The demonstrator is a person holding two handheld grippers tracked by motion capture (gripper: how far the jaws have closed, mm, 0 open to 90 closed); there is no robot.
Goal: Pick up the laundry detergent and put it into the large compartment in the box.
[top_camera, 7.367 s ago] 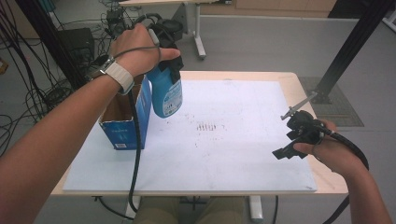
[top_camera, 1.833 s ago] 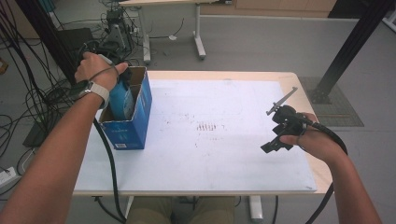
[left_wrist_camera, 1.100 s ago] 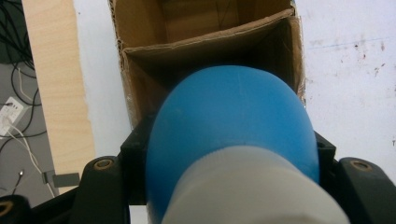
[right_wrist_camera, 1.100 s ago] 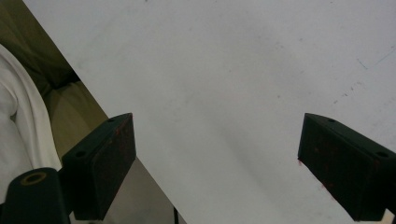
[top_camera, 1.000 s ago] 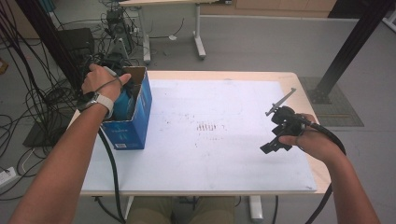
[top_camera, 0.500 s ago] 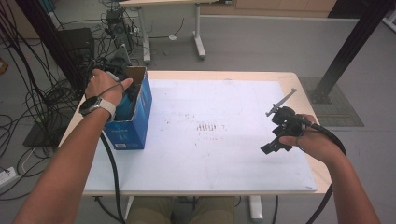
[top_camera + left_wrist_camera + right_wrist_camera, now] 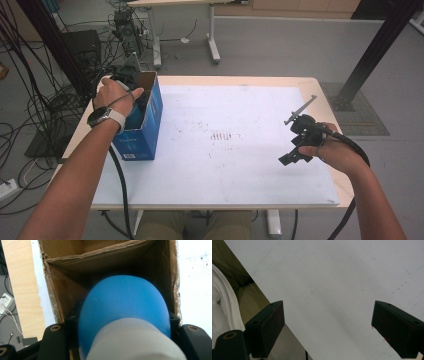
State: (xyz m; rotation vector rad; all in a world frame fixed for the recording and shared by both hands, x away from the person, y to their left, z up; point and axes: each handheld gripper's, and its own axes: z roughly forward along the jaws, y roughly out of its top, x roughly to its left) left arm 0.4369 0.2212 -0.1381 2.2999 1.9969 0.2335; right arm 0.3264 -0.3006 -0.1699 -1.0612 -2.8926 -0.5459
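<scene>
Left tool [image 7: 131,85] grips the blue plastic bottle [image 7: 125,312], neck up, lowered into the open blue cardboard box [image 7: 150,125]; right tool [image 7: 295,150] hangs open, well apart.

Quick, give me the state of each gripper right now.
Left gripper: closed on the blue bottle, which sits down inside the cardboard box.
Right gripper: open, holding nothing, over the white table sheet.
</scene>
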